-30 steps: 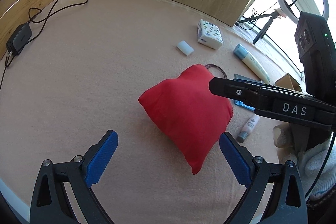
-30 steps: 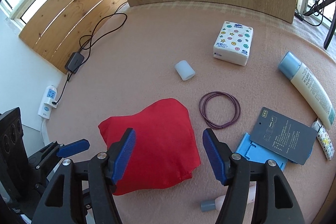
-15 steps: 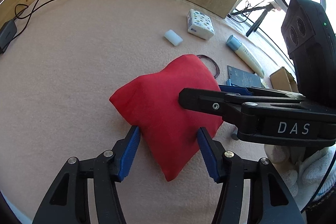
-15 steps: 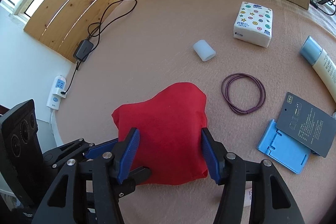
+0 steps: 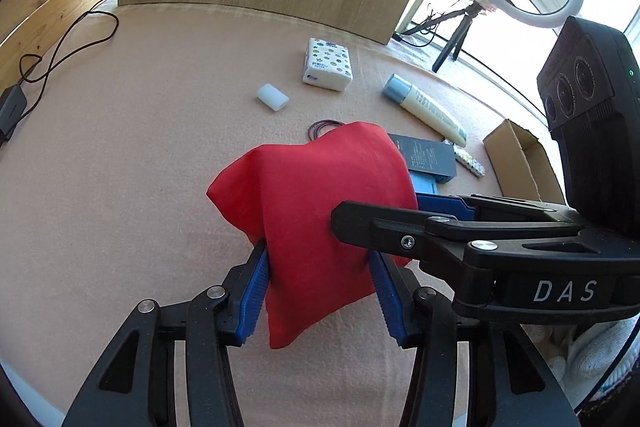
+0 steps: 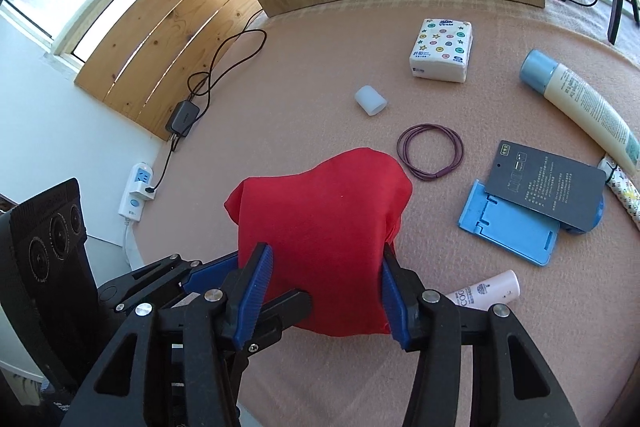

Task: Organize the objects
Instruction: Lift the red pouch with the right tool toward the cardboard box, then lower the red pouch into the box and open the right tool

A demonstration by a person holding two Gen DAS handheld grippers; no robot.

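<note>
A red cloth bag (image 5: 312, 195) (image 6: 320, 211) sits bunched up in the middle of the pink mat (image 5: 120, 167). My left gripper (image 5: 320, 267) is shut on its near lower part, with blue pads pressing both sides. My right gripper (image 6: 325, 263) is shut on the bag's other side. In the left wrist view the right gripper (image 5: 380, 215) reaches in from the right, one finger across the cloth. In the right wrist view the left gripper (image 6: 252, 287) comes from the lower left, partly hidden behind the bag. The bag's bottom corner hangs down between the left fingers.
Behind the bag lie a tissue pack (image 6: 442, 49), a white cap (image 6: 371, 100), a purple hair ring (image 6: 430, 151), a lotion tube (image 6: 580, 107), a dark card (image 6: 544, 187) on a blue stand (image 6: 508, 227) and a pink tube (image 6: 486, 291). An open cardboard box (image 5: 520, 163) stands at right.
Both grippers have moved in and closed from open onto the red bag. The bag is now squeezed narrower and bunched upward between them.
</note>
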